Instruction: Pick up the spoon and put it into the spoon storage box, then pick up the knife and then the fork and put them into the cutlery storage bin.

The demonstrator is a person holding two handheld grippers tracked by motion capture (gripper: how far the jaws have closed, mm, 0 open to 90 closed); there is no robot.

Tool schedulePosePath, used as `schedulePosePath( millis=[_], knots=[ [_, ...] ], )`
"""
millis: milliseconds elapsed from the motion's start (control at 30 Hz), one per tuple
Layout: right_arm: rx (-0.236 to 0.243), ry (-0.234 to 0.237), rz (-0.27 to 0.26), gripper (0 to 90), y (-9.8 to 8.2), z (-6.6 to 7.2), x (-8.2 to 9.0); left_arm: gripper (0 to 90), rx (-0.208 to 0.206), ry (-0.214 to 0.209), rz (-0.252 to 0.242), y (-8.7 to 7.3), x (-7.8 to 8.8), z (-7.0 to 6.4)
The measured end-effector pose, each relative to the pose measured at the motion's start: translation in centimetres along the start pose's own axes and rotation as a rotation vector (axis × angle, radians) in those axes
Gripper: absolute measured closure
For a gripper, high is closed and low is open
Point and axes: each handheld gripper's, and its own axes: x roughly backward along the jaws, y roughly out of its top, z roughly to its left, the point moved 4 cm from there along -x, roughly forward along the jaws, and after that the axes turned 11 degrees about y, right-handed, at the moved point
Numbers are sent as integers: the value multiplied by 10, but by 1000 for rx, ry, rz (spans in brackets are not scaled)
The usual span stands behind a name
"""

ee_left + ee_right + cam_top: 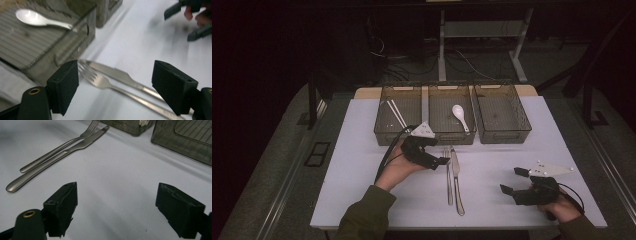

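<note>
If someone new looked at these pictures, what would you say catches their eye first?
Probably the steel fork and steel table knife lying side by side on the white table, with the left tool open around the fork's tines. Behind them stand three smoky plastic bins: the middle one holds a white ceramic spoon, the left one pale chopsticks. The right tool rests open near the table's right front edge.

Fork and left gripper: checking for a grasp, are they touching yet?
Apart. In the left gripper view the fork lies between the left gripper's open jaws, clear of both pads.
</note>
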Motion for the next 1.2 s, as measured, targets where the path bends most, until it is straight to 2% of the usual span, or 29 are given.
schedulePosePath(
  millis=[267, 433, 600, 800, 833, 900, 967, 1067, 1133, 1200],
  knots=[
    [6, -4, -1, 178, 0, 0, 0, 211, -2, 18, 15, -23, 8, -9],
    [4, 2, -11, 178, 1, 1, 1, 210, 7, 27, -10, -38, 15, -13],
    [-7, 6, -26, 178, 3, 2, 1, 168, 23, 40, -20, -53, 23, -15],
    [16, 33, 8, 177, 6, 10, -4, 105, 33, 65, -43, -73, 36, -16],
    [21, 44, 12, 177, 8, 12, -4, 89, 42, 72, -51, -76, 39, -16],
    [32, 94, 29, 177, 11, 17, -4, 57, 58, 75, -51, -82, 43, -15],
    [29, 118, 39, 179, 16, 21, -6, 19, 71, 85, -52, -87, 45, -15],
    [31, 142, 56, 292, 22, 28, -13, 0, 69, 100, -38, -95, 49, -14],
    [36, 173, 74, 433, 26, 33, -21, 0, 65, 106, -35, -98, 52, -13],
    [54, 196, 92, 545, 31, 40, -28, 0, 91, 104, -38, -102, 54, -13]
  ],
)
